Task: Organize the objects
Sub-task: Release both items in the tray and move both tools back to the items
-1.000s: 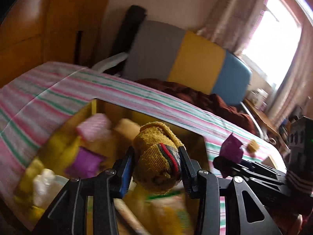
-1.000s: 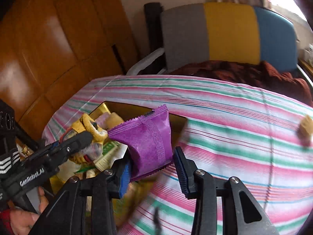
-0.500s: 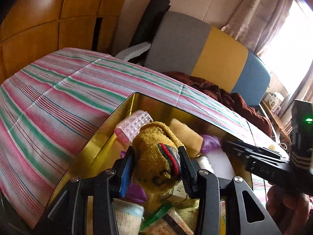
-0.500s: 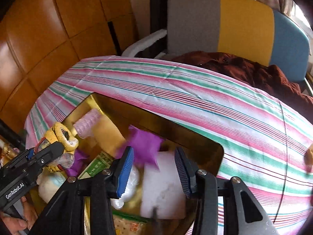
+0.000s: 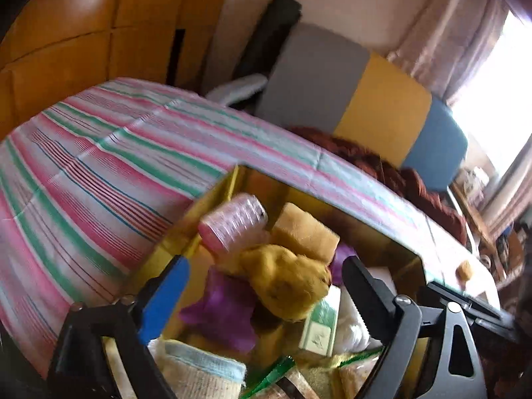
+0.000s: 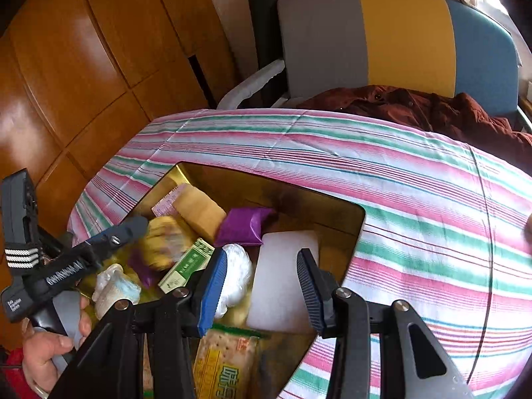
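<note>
Left tool (image 5: 262, 286): jaws are spread wide above the gold box; nothing is pinched. The yellow knitted sock (image 5: 287, 286) is seen between the jaws, touching neither pad, blurred, lying on the heap inside the box.
Right tool (image 6: 261, 282): jaws are spread and empty, held over the near half of the box, above the white foam block (image 6: 282, 282).
Gold box (image 6: 266, 183): an open-topped tin is set on the striped cloth, its far rim straight and its corners cut off at an angle. It is crowded nearly to the rim.
Contents: a pink ribbed roller (image 5: 232, 222) is tilted against the far-left corner; a tan sponge (image 6: 199, 211) lies just beside it; a purple sachet (image 6: 246, 226) rests between sponge and foam block; a green-and-white packet (image 6: 186, 266), a white plastic bundle (image 6: 236, 272) and a cracker packet (image 6: 226, 365) fill the near side.
Tabletop (image 6: 415, 199): it is covered by the pink, green and white striped cloth. Bare cloth is seen to the right of the box and beyond its far rim; only a narrow strip is left at the box's left edge.
Far edge: a dark red garment (image 6: 432, 109) and a grey-yellow-blue chair back (image 6: 399, 36) stand just past the tabletop.
</note>
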`<state>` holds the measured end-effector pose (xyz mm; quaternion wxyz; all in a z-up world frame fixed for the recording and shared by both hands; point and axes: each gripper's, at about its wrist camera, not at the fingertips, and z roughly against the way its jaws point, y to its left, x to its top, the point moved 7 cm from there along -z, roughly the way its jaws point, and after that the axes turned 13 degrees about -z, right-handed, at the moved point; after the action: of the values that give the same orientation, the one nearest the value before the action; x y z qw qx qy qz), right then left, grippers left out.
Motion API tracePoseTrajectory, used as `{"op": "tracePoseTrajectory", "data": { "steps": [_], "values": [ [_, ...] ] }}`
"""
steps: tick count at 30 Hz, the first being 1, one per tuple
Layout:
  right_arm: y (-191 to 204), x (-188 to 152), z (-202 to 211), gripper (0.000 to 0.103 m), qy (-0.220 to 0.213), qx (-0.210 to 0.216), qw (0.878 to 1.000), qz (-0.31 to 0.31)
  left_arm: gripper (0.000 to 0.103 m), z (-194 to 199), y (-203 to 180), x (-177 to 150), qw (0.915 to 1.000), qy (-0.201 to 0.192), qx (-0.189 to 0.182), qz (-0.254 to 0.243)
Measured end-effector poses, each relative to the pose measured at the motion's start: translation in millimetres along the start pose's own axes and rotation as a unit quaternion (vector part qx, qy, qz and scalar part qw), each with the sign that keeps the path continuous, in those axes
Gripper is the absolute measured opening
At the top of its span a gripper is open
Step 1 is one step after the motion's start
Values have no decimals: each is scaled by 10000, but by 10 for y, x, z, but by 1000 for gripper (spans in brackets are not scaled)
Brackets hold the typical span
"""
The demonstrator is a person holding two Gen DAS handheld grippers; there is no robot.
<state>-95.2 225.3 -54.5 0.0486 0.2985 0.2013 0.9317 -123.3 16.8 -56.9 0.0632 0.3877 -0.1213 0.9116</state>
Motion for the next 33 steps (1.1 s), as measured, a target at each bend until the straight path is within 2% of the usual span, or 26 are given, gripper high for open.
{"op": "tracePoseTrajectory", "data": {
  "steps": [3,9,13,17,19,25,28,30,33],
  "values": [
    [-30,-7,50,44,-31,25,10000,-41,100,143,92,77,9993,-252,238,127],
    [-86,-61,127,44,-34,69,9998,-169,103,355,213,115,9964,-460,513,503],
    [-133,-89,206,44,-67,36,9998,-182,103,361,128,64,9968,-278,446,599],
    [-278,-96,353,44,-151,-29,9996,-249,103,327,-107,4,9980,-119,163,598],
    [-391,-102,416,44,-168,-82,9994,-302,103,318,-292,-11,9990,-55,36,448],
    [-962,-158,587,46,-162,-445,9972,-583,103,312,-1034,-48,9985,33,-359,-416],
    [-1349,-174,703,49,-145,-784,9944,-689,103,270,-1438,-82,9943,170,-639,-838],
    [-1657,-173,794,54,-86,-1148,9898,-836,103,244,-1715,-127,9900,266,-878,-1074],
    [-2106,-148,990,64,-133,-1466,9833,-1067,103,216,-2094,-228,9824,399,-1229,-1348]
  ]
}}
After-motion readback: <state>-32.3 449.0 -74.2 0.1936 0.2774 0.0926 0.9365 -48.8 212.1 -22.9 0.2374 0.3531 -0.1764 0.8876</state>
